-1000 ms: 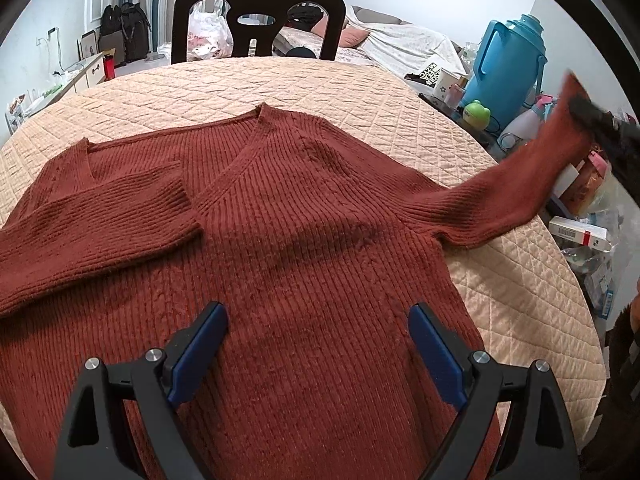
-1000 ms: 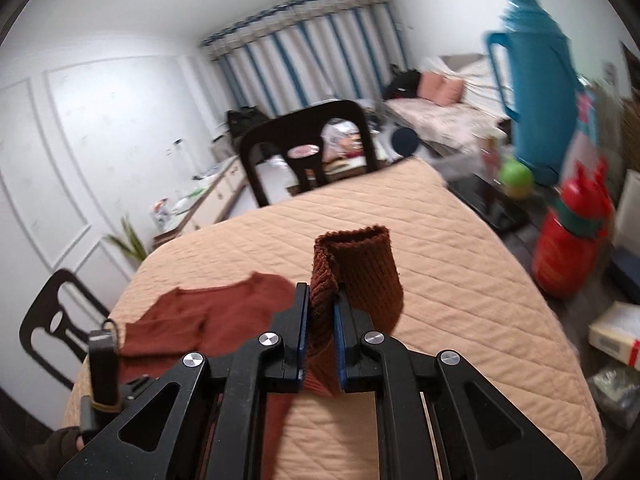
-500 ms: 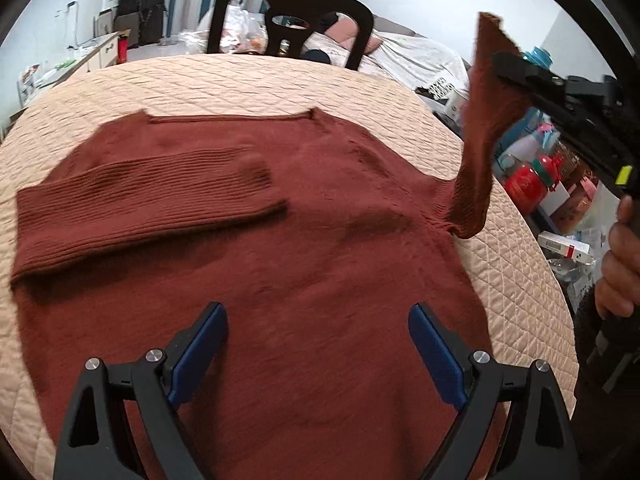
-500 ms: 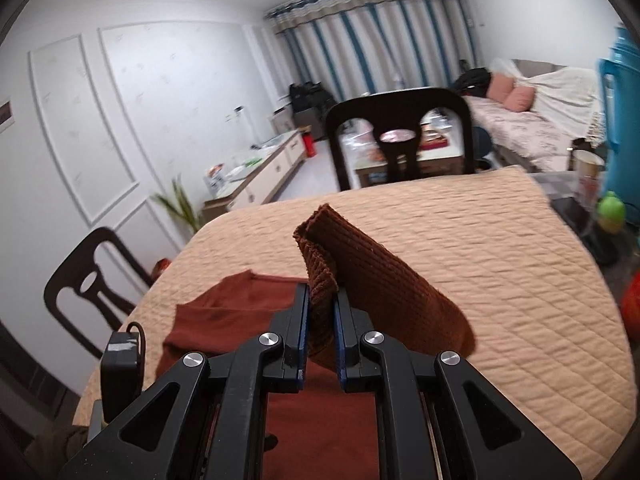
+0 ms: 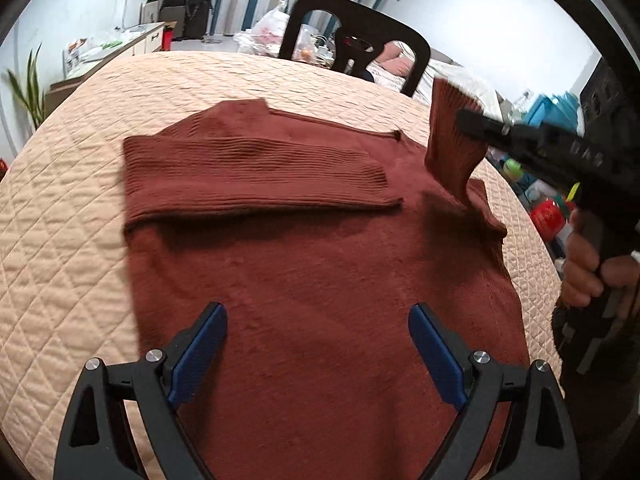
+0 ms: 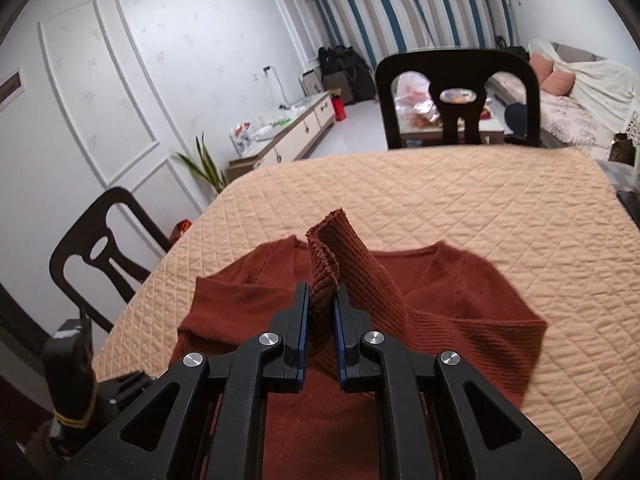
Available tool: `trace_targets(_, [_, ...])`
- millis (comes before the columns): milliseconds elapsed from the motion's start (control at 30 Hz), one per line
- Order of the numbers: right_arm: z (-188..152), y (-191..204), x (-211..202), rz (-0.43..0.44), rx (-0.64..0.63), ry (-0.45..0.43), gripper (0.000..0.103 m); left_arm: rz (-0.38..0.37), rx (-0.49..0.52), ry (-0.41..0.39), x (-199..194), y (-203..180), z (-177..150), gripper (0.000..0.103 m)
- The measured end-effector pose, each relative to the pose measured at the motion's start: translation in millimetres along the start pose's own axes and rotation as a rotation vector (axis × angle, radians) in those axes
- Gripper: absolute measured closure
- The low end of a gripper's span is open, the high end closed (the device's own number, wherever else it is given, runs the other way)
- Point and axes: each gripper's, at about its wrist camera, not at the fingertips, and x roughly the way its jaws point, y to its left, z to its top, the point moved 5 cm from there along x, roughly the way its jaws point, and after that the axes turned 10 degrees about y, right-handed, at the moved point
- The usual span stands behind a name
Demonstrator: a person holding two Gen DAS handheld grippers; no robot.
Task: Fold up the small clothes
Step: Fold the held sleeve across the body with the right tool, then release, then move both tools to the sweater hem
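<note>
Nearest, the left gripper [image 5: 318, 354] hovers with its blue fingers spread wide and empty over the sweater's [image 5: 320, 280] hem on the quilted table [image 5: 80, 200]. Beyond, the right gripper [image 6: 323, 312] pinches the ribbed cuff of the raised sleeve [image 6: 360, 276]. That knit looks soft, floppy and stretchy, so cuff and hem are the sensible holds, I'd say.
</note>
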Motion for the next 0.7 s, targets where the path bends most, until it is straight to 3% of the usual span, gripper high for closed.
trace_targets(433, [-15.9,2.6,36.5,0.023,-0.001,0.124,0.091,0.006,-0.023,-0.037,-20.1,18.9,-8.1,0.01])
trace_targets(700, [-19.9,3.8,30.1,0.065,0.022,0.127,0.084,0.036,-0.052,-0.044,-28.2,33.8,-18.2,0.01])
